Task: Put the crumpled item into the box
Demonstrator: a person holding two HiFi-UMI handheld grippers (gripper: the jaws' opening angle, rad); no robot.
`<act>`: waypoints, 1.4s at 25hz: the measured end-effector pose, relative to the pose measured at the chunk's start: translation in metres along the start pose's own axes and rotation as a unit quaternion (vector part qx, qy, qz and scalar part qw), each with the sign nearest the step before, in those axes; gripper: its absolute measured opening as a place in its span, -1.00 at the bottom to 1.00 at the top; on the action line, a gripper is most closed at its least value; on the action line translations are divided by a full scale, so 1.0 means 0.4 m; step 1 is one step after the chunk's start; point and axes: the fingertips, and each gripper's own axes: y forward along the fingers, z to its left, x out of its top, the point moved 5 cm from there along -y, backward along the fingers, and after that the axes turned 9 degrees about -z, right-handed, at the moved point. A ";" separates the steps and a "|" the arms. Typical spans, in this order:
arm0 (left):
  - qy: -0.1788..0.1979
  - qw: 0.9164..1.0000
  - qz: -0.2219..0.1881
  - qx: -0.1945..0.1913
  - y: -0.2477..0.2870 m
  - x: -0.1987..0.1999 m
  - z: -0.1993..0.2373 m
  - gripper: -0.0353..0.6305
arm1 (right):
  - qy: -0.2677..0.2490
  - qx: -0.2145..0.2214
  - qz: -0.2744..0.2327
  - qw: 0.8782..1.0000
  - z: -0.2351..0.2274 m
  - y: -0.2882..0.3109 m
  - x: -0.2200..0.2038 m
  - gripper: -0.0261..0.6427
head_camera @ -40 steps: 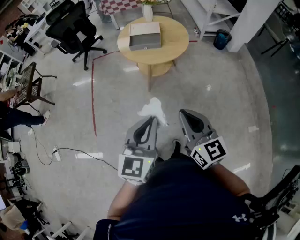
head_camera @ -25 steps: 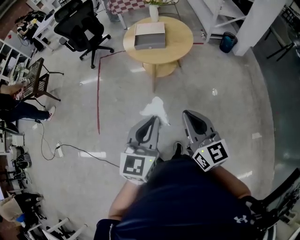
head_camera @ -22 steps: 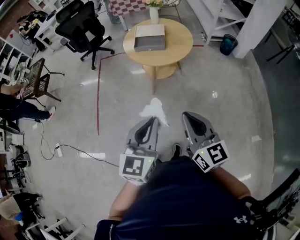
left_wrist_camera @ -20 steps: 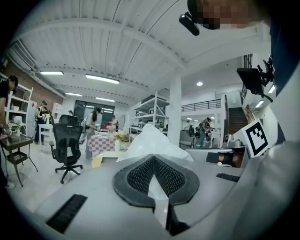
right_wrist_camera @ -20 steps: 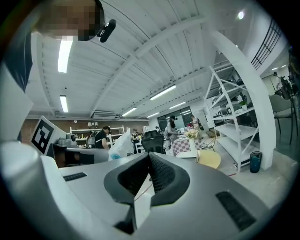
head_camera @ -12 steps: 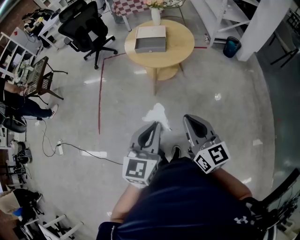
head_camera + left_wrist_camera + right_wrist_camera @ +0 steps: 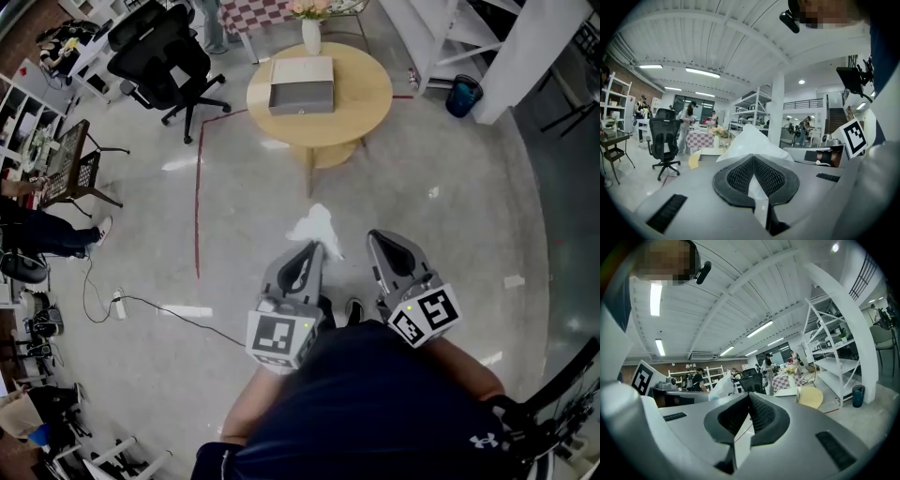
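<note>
The crumpled white item [image 7: 315,227] hangs above the floor, pinched at its near end by the left gripper [image 7: 312,247], whose jaws are closed on it. In the left gripper view it [image 7: 752,143] billows out beyond the pads [image 7: 740,176]. Just right, the right gripper [image 7: 376,236] has its jaws together on nothing. Far ahead, the open grey box [image 7: 302,89] sits on a round wooden table [image 7: 364,89].

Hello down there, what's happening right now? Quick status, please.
Left gripper jaws shut on white crumpled item. Right gripper jaws shut, empty. Box open on round table ahead; item not in yet. Nothing seen in the way.
</note>
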 end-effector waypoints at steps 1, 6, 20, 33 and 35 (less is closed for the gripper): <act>0.000 1.000 0.000 -0.002 0.013 0.001 0.020 -0.84 | 0.000 -0.002 0.001 1.000 -0.004 0.022 -0.003 -0.91; -0.008 1.000 -0.007 -0.010 0.084 0.012 0.134 -0.84 | -0.001 -0.016 0.006 1.000 -0.029 0.145 -0.018 -0.91; -0.017 0.998 -0.015 -0.051 0.197 0.048 0.458 -0.84 | -0.014 -0.062 0.018 0.998 -0.009 0.451 -0.051 -0.91; -0.042 0.997 -0.009 -0.060 0.217 0.019 0.615 -0.84 | -0.021 -0.083 0.025 0.996 0.013 0.583 -0.084 -0.91; -0.047 0.997 -0.010 -0.061 0.234 0.018 0.628 -0.84 | -0.018 -0.084 0.028 0.996 0.006 0.603 -0.092 -0.91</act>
